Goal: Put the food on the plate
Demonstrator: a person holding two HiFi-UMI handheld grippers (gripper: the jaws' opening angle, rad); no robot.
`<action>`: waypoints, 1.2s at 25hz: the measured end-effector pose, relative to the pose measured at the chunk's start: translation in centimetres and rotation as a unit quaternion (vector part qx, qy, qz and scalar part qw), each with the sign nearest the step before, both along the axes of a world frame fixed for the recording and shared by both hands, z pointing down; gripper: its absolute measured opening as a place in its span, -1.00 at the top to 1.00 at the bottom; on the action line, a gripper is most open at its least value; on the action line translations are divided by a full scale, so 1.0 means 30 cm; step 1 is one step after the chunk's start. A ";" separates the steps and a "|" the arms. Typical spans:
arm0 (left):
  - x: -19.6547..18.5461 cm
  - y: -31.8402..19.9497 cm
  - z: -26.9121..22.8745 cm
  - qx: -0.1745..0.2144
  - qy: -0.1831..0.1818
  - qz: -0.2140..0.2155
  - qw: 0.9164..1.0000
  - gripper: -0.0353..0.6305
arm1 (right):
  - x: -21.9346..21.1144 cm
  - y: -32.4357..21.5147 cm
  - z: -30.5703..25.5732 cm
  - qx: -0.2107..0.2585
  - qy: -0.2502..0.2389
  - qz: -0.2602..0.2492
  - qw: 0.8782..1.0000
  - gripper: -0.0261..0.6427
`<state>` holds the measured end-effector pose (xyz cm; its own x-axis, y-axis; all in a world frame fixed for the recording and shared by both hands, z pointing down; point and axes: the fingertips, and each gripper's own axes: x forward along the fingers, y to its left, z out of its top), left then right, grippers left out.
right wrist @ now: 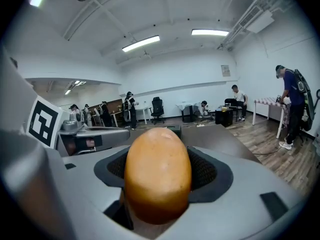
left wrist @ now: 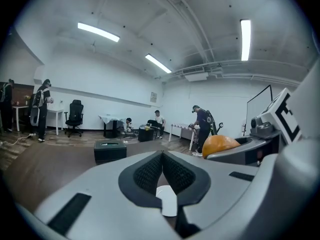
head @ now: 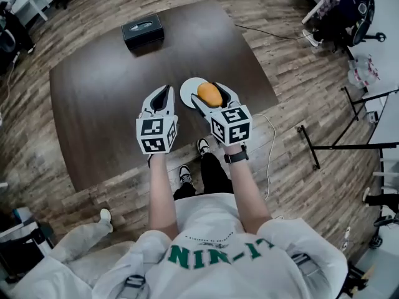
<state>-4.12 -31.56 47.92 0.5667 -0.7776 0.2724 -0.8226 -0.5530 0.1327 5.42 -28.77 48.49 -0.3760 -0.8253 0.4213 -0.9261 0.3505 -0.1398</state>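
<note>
An orange-brown oval food item (head: 209, 94) sits between the jaws of my right gripper (head: 212, 91), which is shut on it and holds it just over the small white plate (head: 189, 90). In the right gripper view the food (right wrist: 157, 174) fills the gap between the dark pads. My left gripper (head: 166, 90) is beside the plate on its left, shut and empty. In the left gripper view its jaws (left wrist: 162, 156) meet at the tips, a bit of the white plate (left wrist: 166, 200) shows below them, and the food (left wrist: 220, 145) is off to the right.
A dark brown table (head: 93, 92) carries the plate near its front edge. A black box (head: 143, 30) stands at the table's far side. Wooden floor, cables and office chairs surround the table; people stand far off in the room.
</note>
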 end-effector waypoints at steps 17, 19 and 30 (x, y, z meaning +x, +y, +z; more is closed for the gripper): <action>0.005 -0.297 0.474 -0.146 -0.033 -0.054 0.987 0.86 | 0.016 -0.350 0.634 -0.145 0.034 -0.049 0.988 -0.06; 0.004 -0.323 0.527 -0.157 -0.033 -0.058 0.985 0.86 | 0.021 -0.380 0.703 -0.151 0.040 -0.056 0.986 -0.06; 0.031 -0.344 0.662 -0.189 -0.028 -0.069 0.979 0.86 | 0.026 -0.416 0.919 -0.167 0.090 -0.095 0.977 -0.06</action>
